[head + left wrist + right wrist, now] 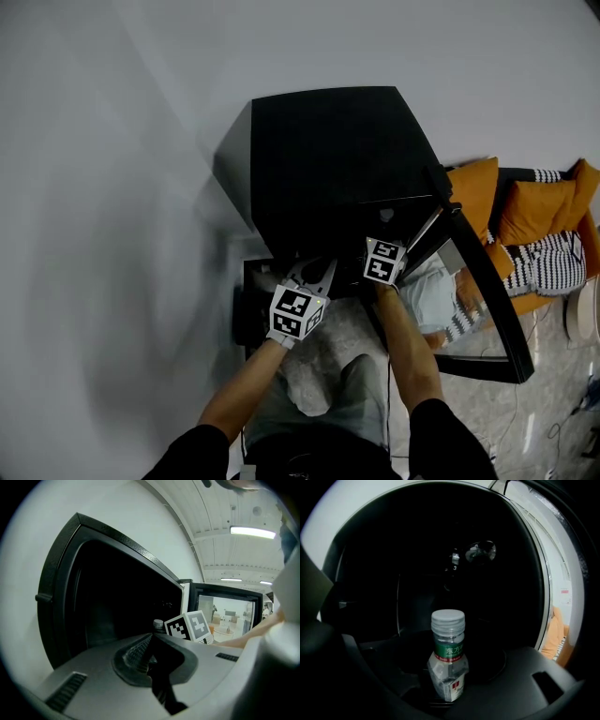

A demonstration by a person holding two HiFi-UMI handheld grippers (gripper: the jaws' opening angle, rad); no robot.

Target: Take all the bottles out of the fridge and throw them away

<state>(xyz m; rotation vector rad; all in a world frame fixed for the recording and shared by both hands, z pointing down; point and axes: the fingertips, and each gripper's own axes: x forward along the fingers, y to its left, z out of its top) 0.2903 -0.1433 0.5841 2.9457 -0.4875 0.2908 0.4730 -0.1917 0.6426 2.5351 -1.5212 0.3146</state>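
Clamping the bottle (448,648) upright, low on its body, R hand-held gripper (449,692) sits at the mouth of the black fridge (328,155). L hand-held gripper (151,641) just beside it, jaws together, nothing btwn them. Behind: dark fridge interior w/ a shiny fitting (482,551) high up; glass door (487,309) swung open to the R.

Just right of the right hand-held gripper (386,251) lies an orange cushion (473,192), with a second orange cushion (542,208) farther right. A black-and-white striped cushion (548,261) sits just below that one. A plain pale wall (112,187) spreads left of the left hand-held gripper (311,279). Thin cables (562,427) trail over the speckled floor (511,412), well to the right. A long ceiling light (252,532) glows overhead.
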